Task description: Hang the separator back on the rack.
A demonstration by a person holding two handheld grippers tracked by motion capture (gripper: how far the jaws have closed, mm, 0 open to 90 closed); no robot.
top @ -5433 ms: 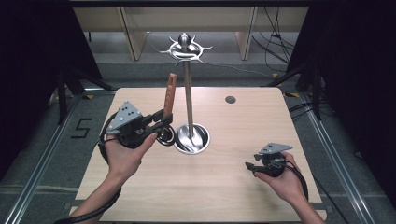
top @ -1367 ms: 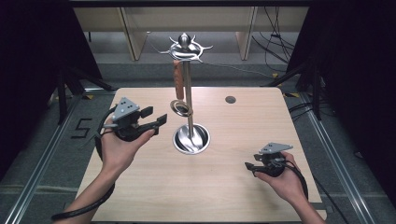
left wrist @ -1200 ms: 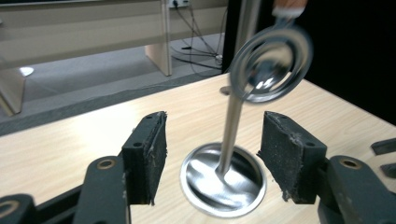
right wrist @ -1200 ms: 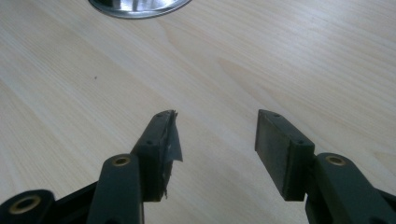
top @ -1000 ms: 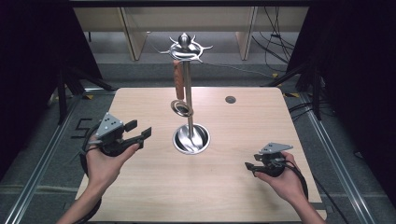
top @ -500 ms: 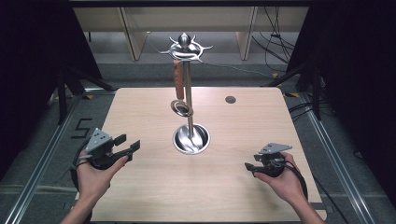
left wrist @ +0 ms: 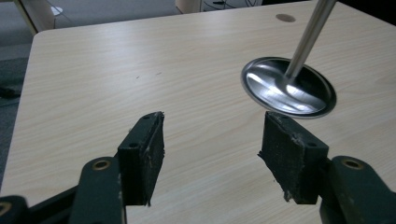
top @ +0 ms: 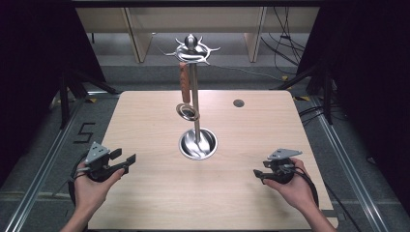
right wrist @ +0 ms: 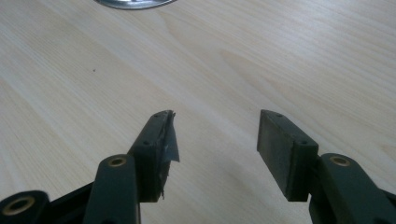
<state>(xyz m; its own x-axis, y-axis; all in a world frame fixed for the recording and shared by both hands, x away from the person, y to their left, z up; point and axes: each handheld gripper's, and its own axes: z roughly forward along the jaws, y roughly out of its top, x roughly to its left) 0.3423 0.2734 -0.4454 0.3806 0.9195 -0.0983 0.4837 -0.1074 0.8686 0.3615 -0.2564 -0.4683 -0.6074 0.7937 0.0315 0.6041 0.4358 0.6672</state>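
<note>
A metal utensil stand (top: 195,101) rises from a round shiny base (top: 197,144) at the table's middle, with hooks at its top (top: 192,48). A wooden-handled utensil (top: 183,79) hangs from one hook, its round metal head (top: 186,112) down beside the pole. My left gripper (top: 124,156) is open and empty over the near left of the table, apart from the stand. In the left gripper view, the left gripper (left wrist: 212,119) points at bare wood with the base (left wrist: 288,88) ahead to the right. My right gripper (top: 257,174) (right wrist: 215,116) is open and empty at the near right.
The wooden table (top: 145,116) has a small dark round hole (top: 238,103) at the back right. Dark floor and metal rails flank its sides, and shelving legs stand behind. The base's rim (right wrist: 135,3) shows at the top of the right gripper view.
My left gripper let go of the utensil, which now hangs on the stand, and drew back to the near left of the table. The right gripper has not moved.
</note>
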